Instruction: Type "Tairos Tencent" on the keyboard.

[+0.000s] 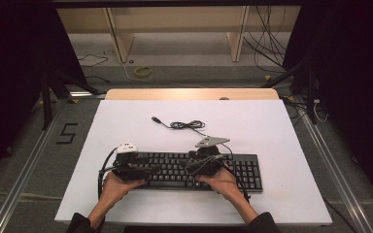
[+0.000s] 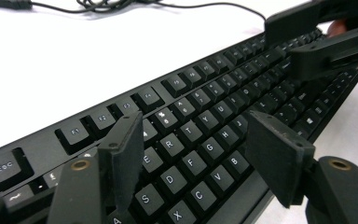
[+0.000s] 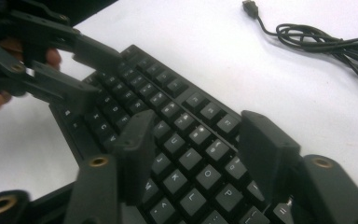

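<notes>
Hovering over the letter keys at the near-left part of the keyboard [image 1: 194, 171], the left claw [image 1: 148, 171] has its jaws spread wide with nothing between them, and the board's long axis runs away to its right toward the other hand. The right claw [image 1: 190, 170], equally wide and empty, hangs just above the middle keys, so the keyboard lies directly under both on the white worktop [image 1: 126, 121], its cable [image 1: 187, 125] coiled beyond them.

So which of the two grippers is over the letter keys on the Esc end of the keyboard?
The left gripper, jaws open above the S, D, F, E, R keys of the keyboard; the right gripper hovers over the O, P, L keys instead.
</notes>
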Available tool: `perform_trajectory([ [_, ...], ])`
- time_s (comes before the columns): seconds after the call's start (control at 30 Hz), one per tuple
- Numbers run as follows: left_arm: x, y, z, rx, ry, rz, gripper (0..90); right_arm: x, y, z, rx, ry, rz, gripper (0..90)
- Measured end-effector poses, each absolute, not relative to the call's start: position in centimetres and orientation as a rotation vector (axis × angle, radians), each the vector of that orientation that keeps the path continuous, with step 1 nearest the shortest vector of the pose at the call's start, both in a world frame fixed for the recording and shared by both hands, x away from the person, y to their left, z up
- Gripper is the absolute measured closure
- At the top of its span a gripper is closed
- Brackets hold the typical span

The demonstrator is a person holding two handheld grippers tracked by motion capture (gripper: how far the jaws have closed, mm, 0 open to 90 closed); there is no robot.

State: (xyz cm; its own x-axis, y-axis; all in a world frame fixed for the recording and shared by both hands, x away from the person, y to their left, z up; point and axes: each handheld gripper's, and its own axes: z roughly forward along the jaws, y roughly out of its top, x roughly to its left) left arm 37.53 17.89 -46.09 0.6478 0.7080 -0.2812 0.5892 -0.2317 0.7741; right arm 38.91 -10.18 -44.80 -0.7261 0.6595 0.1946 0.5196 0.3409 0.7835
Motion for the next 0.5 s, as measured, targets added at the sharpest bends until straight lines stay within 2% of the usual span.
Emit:
perform_trajectory([
  [0.5,36.77,18.61,-46.06,1.894,0.992,0.168,33.1,38.97,-10.10,-45.59,1.085,2.468,1.265,71.9],
])
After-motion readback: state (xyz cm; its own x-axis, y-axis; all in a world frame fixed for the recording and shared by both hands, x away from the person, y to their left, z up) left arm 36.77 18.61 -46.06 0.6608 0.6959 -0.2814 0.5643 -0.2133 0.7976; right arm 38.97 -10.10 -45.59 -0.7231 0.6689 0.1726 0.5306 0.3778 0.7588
